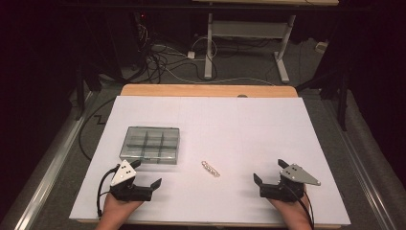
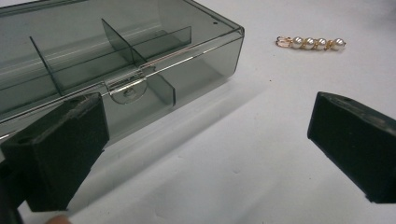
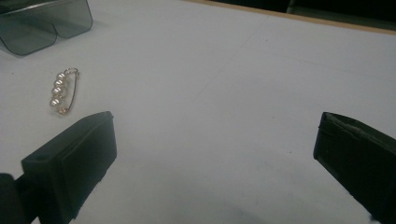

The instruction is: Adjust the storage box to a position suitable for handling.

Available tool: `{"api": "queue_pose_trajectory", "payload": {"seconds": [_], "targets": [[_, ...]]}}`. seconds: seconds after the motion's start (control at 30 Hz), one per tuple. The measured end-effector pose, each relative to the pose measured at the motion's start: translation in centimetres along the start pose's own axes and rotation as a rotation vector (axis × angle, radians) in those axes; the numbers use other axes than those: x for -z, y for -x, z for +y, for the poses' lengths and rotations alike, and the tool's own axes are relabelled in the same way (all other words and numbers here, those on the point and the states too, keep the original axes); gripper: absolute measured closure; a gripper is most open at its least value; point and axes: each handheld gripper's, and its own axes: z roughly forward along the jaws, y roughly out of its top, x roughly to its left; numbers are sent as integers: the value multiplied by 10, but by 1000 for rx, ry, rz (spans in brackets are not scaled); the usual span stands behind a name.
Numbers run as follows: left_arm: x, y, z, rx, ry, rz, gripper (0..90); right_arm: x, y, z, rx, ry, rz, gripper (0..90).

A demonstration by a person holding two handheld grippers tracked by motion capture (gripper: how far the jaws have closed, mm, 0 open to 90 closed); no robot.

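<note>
Your box (image 1: 150,144) sits closed at the table's (image 1: 268,129) left, just ahead of your left gripper (image 1: 146,172). It is stiff, smooth plastic, likely slippery, so take it across the walls. The hair clip (image 1: 210,168) lies between both grippers, long axis slanting from far-left to near-right. It looks light and delicate, so pinch it across its middle. Your right gripper (image 1: 269,170), like the left, gapes wide, holding nothing.
</note>
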Motion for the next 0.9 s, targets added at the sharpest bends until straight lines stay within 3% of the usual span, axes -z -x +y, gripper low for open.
{"api": "queue_pose_trajectory", "payload": {"seconds": [0.07,0.43,0.6,0.9], "targets": [[0,-1,0,8,5,-7,0,-2,1,2,-4,-41,16,0],[0,-2,0,7,5,-18,0,-2,-5,2,-3,-124,105,50],[0,-1,0,-2,0,-16,0,-2,-8,3,5,-118,118,90],[0,-1,0,-7,2,-19,0,-8,-25,8,37,-113,193,259]]}}
